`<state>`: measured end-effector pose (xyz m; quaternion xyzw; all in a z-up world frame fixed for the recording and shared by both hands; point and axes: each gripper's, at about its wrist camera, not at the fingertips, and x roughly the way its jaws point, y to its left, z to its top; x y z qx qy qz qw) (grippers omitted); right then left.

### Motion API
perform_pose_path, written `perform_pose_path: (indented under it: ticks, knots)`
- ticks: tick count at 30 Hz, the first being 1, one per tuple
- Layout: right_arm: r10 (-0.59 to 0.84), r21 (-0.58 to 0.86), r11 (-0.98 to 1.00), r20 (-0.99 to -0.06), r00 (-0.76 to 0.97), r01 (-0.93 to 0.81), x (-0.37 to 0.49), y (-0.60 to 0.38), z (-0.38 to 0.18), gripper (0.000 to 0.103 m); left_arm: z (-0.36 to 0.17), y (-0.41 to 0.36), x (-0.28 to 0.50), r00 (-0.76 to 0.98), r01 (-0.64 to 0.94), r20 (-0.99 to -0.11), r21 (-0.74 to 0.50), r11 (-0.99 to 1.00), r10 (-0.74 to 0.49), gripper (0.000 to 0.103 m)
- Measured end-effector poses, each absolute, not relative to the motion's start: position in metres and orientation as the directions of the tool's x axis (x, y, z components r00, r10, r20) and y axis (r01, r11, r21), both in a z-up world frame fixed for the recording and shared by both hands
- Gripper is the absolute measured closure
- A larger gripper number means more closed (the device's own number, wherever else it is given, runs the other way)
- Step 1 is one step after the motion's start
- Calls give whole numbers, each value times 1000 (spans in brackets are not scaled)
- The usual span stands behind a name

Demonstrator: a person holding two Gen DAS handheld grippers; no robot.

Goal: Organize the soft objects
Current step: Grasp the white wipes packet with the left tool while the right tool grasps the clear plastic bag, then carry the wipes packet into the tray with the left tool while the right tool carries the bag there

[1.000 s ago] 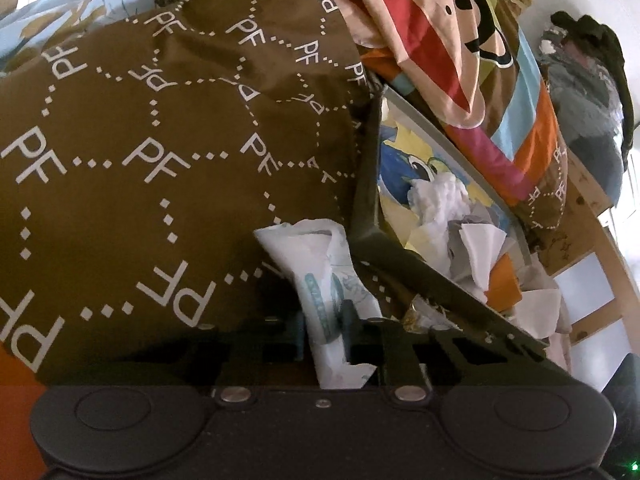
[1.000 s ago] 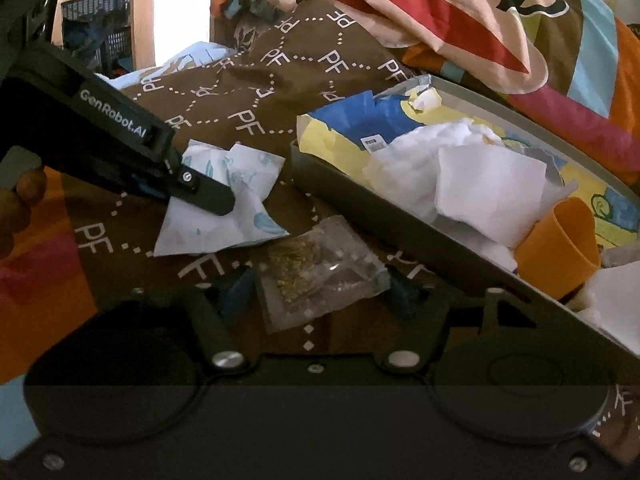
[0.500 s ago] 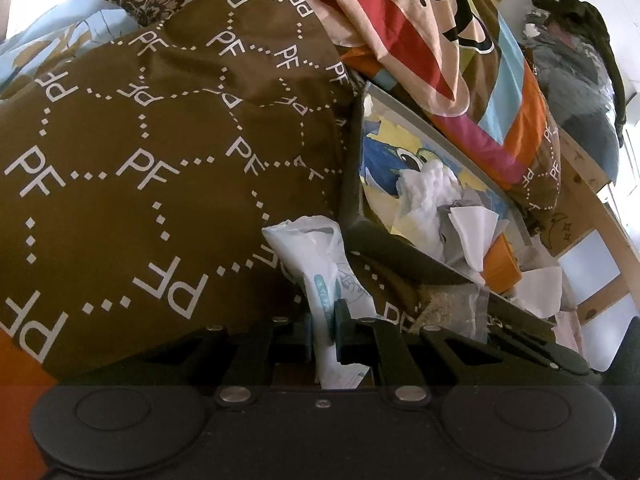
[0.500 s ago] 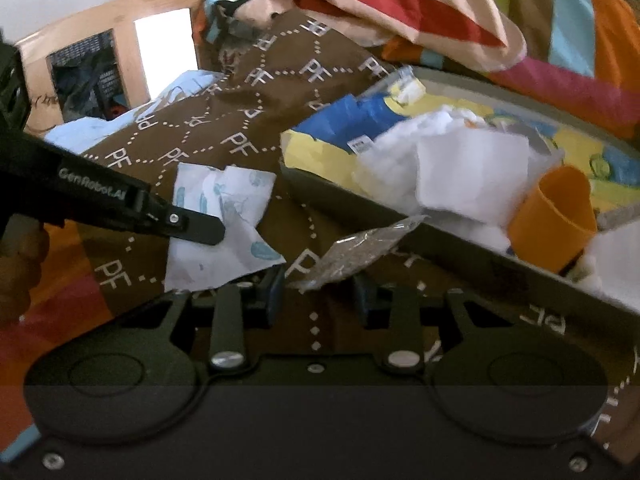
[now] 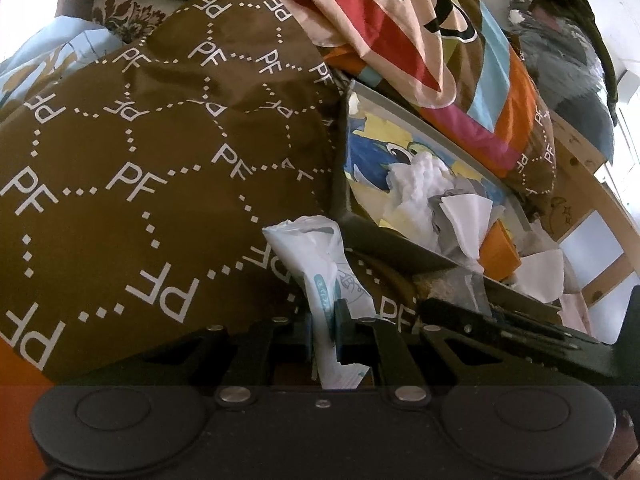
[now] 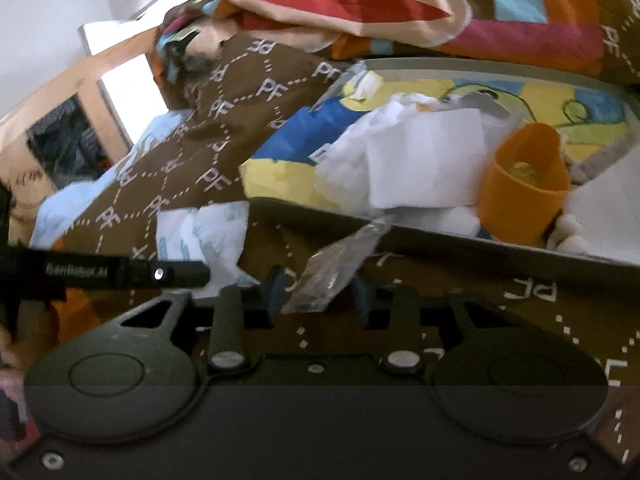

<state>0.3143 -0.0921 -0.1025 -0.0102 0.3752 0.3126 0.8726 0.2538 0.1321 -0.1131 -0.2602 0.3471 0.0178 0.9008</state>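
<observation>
My left gripper [image 5: 323, 322] is shut on a white tissue pack with teal print [image 5: 320, 264], held just above the brown PF-patterned bedcover [image 5: 140, 168]. The pack also shows in the right wrist view [image 6: 208, 236], with the left gripper's finger [image 6: 160, 274] on it. My right gripper [image 6: 318, 292] holds a clear crinkled plastic bag [image 6: 336, 264] between its blue pads, lifted near the front wall of a grey tray [image 6: 460, 240]. The tray holds white tissues [image 6: 420, 160], an orange cup [image 6: 524, 184] and a colourful printed bag [image 6: 304, 140].
A rumpled monkey-print quilt [image 5: 400, 20] is heaped behind the tray [image 5: 384, 240]. A wooden bed frame [image 5: 588, 184] and piled grey clothes [image 5: 568, 64] stand at the right. A wooden shelf unit [image 6: 60, 136] is at the far left.
My right gripper closed on the plastic bag and lifted it off the bedcover toward the tray. My left gripper kept hold of the tissue pack and drew back slightly.
</observation>
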Motion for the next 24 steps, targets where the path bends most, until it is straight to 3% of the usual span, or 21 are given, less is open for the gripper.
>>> perform_pose_path:
  ticks: [6,16,24]
  knots:
    - [542,231,807,-656,525,-543,316,-96,-103,99,-103,120,246,775,-187,-618,-420,888,-129,94]
    - [538,155,809,-583,609,-566,289,-116,-58,100,-57,95,231,836,-133,-541,-363,922,-93,95]
    - [458,111,875,-503,733,-471,307,-147,-28,100,-24,69,279,873,-80,-473,-386,919,-122,95]
